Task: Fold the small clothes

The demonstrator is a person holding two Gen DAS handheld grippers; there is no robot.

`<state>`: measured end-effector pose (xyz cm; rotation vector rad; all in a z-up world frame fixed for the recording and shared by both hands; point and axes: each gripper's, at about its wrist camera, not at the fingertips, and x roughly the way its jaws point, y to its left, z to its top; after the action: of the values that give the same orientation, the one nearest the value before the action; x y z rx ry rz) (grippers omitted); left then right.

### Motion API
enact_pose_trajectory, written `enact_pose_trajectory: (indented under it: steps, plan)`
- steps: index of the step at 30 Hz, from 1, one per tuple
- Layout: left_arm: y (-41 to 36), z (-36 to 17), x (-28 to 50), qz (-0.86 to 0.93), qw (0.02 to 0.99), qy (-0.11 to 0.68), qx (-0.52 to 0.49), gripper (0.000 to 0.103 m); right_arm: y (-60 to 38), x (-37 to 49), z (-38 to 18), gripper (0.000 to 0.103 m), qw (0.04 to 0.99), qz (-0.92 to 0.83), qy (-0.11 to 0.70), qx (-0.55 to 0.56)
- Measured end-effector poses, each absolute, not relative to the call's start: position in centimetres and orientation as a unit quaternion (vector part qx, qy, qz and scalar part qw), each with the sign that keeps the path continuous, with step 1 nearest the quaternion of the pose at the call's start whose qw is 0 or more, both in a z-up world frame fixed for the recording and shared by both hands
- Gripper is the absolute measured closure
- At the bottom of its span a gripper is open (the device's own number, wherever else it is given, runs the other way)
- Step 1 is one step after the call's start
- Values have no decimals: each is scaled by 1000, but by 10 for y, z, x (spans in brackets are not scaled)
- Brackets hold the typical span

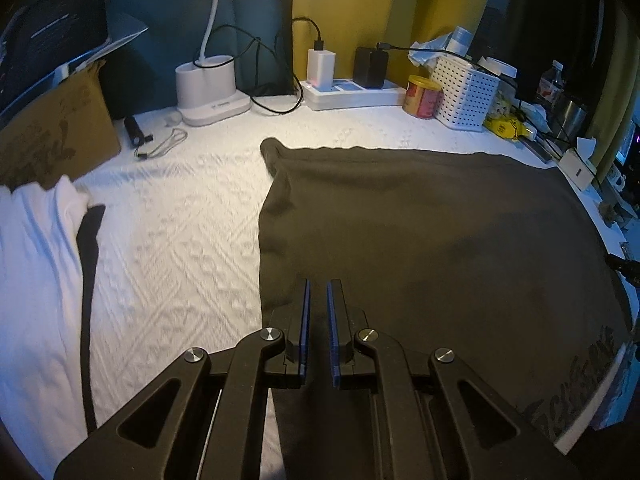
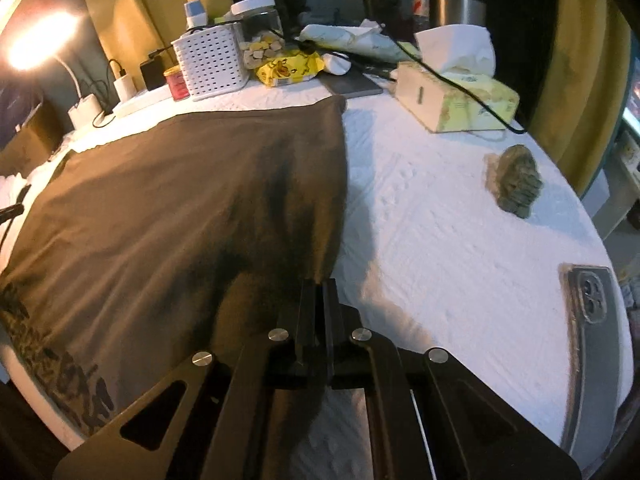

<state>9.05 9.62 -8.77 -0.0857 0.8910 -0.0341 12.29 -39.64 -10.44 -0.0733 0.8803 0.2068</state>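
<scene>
A dark brown garment [image 1: 420, 220] lies spread flat on the white quilted table cover [image 1: 180, 220], with a printed near edge at the table's front. My left gripper [image 1: 319, 282] hovers over the garment's near-left part, just inside its left edge. Its blue pads stand almost together, and I cannot tell whether the slit between them pinches cloth. In the right wrist view the garment [image 2: 180, 200] rises in a ridge toward my right gripper [image 2: 319, 280], which is shut on its right edge.
A white garment [image 1: 36, 280] with a dark strip lies at the left. A lamp base [image 1: 208, 88], power strip [image 1: 352, 94], tin [image 1: 422, 96] and white basket [image 2: 212, 64] line the back. A tissue box [image 2: 456, 100], a crumpled lump [image 2: 516, 180] and a phone [image 2: 592, 320] sit right.
</scene>
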Motion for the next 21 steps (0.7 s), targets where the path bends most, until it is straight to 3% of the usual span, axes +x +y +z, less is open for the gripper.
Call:
enact_pose_trajectory:
  steps: [2, 3, 4, 12, 15, 17, 19, 21]
  plan:
    - [97, -86, 84, -14, 903, 427, -49, 65, -398, 120, -104, 99, 900, 92, 423, -41]
    - [97, -84, 81, -13, 905, 422, -55, 36, -398, 119, -104, 99, 901, 90, 423, -42]
    - [98, -82, 76, -12, 908, 413, -64, 27, -398, 118, -104, 99, 901, 88, 422, -45]
    - [98, -71, 53, -24, 916, 388, -94, 27, -400, 93, -99, 99, 907, 64, 414, -35]
    - [94, -68, 44, -36, 917, 381, -109, 27, -400, 76, -96, 82, 909, 60, 410, -33]
    - [89, -67, 40, -46, 918, 379, -110, 27, -401, 65, -94, 50, 910, 58, 409, -26]
    - [86, -66, 37, -51, 918, 377, -110, 27, -400, 56, -92, 43, 912, 59, 406, -20]
    - [81, -64, 31, -57, 920, 372, -110, 27, -397, 47, -91, 43, 912, 59, 406, -19]
